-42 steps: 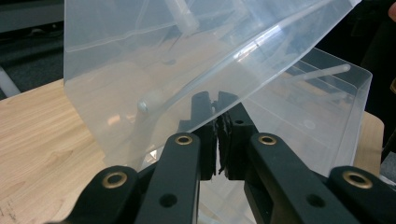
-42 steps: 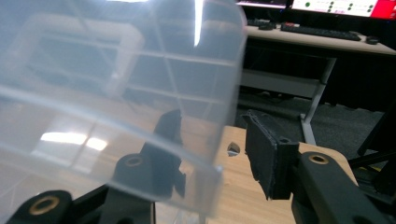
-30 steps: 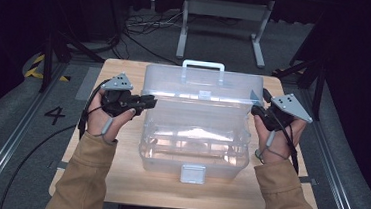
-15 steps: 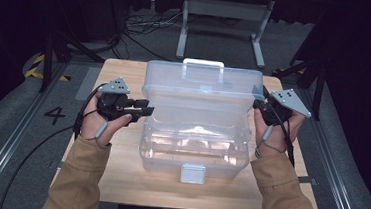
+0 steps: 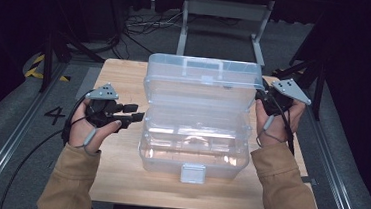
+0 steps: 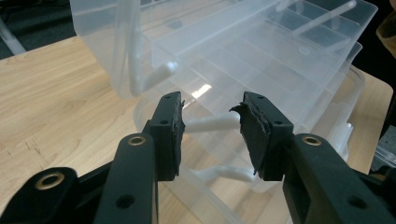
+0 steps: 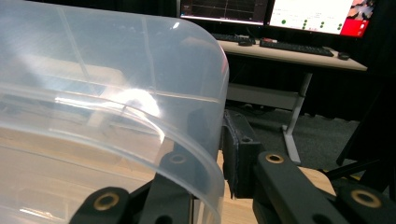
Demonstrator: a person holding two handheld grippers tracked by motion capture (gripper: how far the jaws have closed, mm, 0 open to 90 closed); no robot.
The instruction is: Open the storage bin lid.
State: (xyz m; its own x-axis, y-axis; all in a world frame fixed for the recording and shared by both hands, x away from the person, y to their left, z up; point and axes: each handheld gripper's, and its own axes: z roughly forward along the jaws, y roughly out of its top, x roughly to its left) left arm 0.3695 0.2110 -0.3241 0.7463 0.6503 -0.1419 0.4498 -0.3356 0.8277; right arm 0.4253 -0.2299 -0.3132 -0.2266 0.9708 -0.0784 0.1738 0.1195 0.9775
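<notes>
Clear box mid-surface, lid half raised

My right gripper (image 5: pixel 263 97) has been closing on the lid (image 5: pixel 203 81) edge; my left gripper (image 5: pixel 135 116) has just been opening, empty, beside the box (image 5: pixel 193 148) on the wooden surface (image 5: pixel 117 179); monitors (image 7: pixel 308 11) beyond.

Left tongs (image 5: pixel 135 116) jaws just opening, right tongs (image 5: pixel 263 96) closing, forearms low

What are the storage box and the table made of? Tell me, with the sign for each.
Storage box: apparently clear, glossy plastic; you see its trays and the wood through the walls, and its lid carries bright glare. Table: looks like light wood or wood-grain laminate, matte, with visible grain lines; which of the two I cannot tell.
</notes>
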